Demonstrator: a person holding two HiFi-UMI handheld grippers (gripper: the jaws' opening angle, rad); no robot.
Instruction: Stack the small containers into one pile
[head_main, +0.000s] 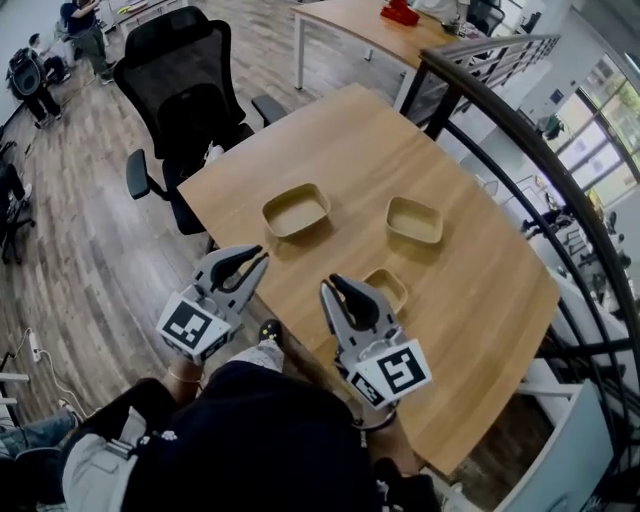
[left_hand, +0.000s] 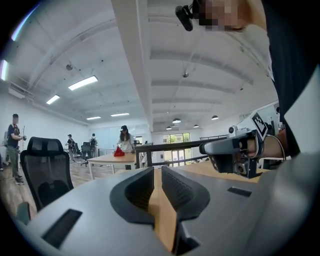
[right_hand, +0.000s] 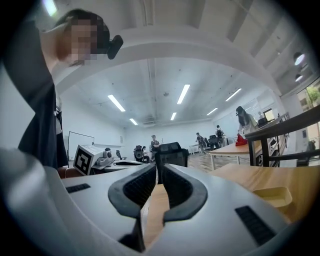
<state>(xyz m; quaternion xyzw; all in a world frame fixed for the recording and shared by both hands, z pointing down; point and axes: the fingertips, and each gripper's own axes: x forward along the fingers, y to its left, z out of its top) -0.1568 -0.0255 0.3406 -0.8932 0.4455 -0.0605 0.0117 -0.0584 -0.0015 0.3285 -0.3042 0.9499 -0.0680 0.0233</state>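
Observation:
Three small tan containers stand apart on the wooden table (head_main: 480, 290): one at the left (head_main: 296, 210), one at the right (head_main: 414, 221), and a third (head_main: 387, 286) near the front, partly hidden behind my right gripper (head_main: 333, 285). My left gripper (head_main: 258, 256) hovers over the table's near left edge, shut and empty. The right gripper is also shut with nothing in it, just short of the front container. In the right gripper view (right_hand: 158, 176) one container (right_hand: 273, 196) lies low at the right. The left gripper view (left_hand: 156, 181) shows only tabletop past the closed jaws.
A black office chair (head_main: 185, 95) stands at the table's far left corner. A dark metal railing (head_main: 500, 120) curves along the right side. Another table (head_main: 375, 30) with a red object (head_main: 400, 12) is behind. People stand in the far left of the room.

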